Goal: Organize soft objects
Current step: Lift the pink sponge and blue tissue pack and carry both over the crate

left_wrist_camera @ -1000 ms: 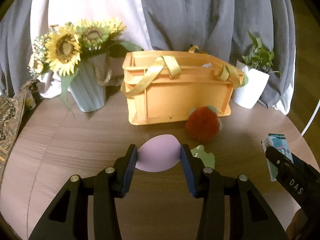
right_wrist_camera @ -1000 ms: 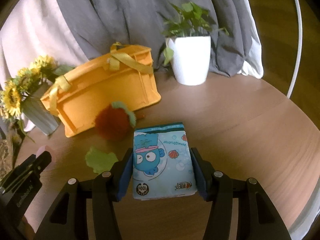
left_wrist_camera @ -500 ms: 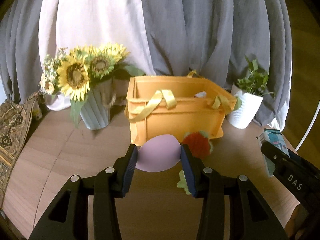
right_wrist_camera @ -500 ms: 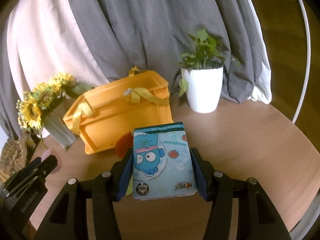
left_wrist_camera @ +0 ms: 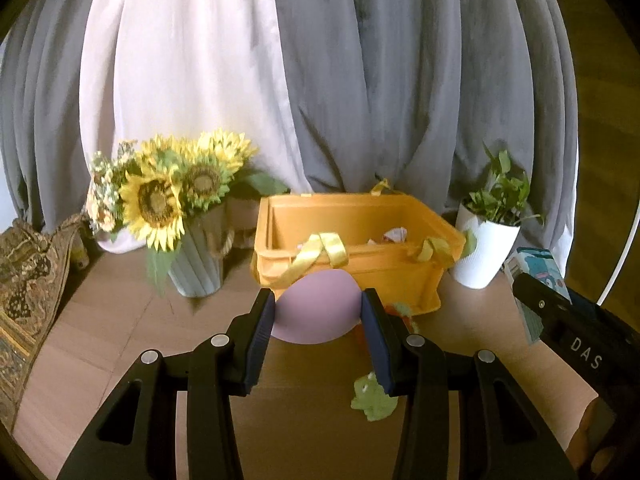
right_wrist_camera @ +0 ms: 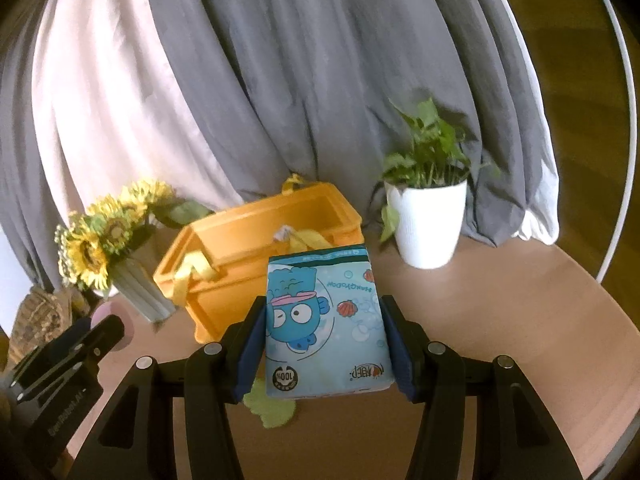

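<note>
My left gripper (left_wrist_camera: 318,330) is shut on a lilac soft ball (left_wrist_camera: 316,308), held up above the table in front of the orange basket (left_wrist_camera: 372,268). A blue tissue pack (right_wrist_camera: 326,320) with a cartoon fish sits clamped in my right gripper (right_wrist_camera: 326,340), also raised before the orange basket (right_wrist_camera: 224,280). The basket's top is open, with something pale lying inside. A green soft piece (left_wrist_camera: 372,398) lies on the table below, and a bit of an orange plush (left_wrist_camera: 404,312) shows behind the left gripper's right finger. The right gripper with its pack (left_wrist_camera: 536,280) shows at the left view's right edge.
A vase of sunflowers (left_wrist_camera: 176,216) stands left of the basket and a white pot with a green plant (left_wrist_camera: 486,252) right of it. Grey and white curtains hang behind. A patterned cloth (left_wrist_camera: 24,280) lies at the round table's left edge.
Both grippers have risen with their loads, so the basket's open top now shows. The orange plush and green piece have dropped lower in view, partly behind the fingers.
</note>
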A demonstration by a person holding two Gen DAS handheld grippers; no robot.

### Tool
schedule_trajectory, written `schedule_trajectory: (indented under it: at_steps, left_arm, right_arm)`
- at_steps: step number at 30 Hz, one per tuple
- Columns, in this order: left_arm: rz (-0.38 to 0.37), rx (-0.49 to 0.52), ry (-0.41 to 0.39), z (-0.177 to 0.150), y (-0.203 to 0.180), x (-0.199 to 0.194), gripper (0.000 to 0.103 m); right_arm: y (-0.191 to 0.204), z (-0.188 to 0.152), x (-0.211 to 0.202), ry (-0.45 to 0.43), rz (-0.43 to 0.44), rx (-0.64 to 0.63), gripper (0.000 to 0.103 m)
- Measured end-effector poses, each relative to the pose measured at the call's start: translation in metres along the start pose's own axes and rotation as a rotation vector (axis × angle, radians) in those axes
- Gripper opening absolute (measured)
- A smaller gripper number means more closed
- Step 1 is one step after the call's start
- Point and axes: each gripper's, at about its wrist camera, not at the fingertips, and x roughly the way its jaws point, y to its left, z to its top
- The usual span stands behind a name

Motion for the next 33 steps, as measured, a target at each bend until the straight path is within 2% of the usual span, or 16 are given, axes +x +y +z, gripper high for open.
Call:
schedule_trajectory:
  at_steps: [19,33]
  left_arm:
    - [0.025,0.015,-0.131,0.044,-0.003,0.007,0.044]
    - [0.041,0.037,-0.206,0.080,-0.008,0.032,0.044]
  right_arm:
    - [0.013,0.049,0.012,-0.105,0.060,-0.015,0.056]
    - [0.021,0.087,0.040,-0.167,0.107,-0.032,0.056]
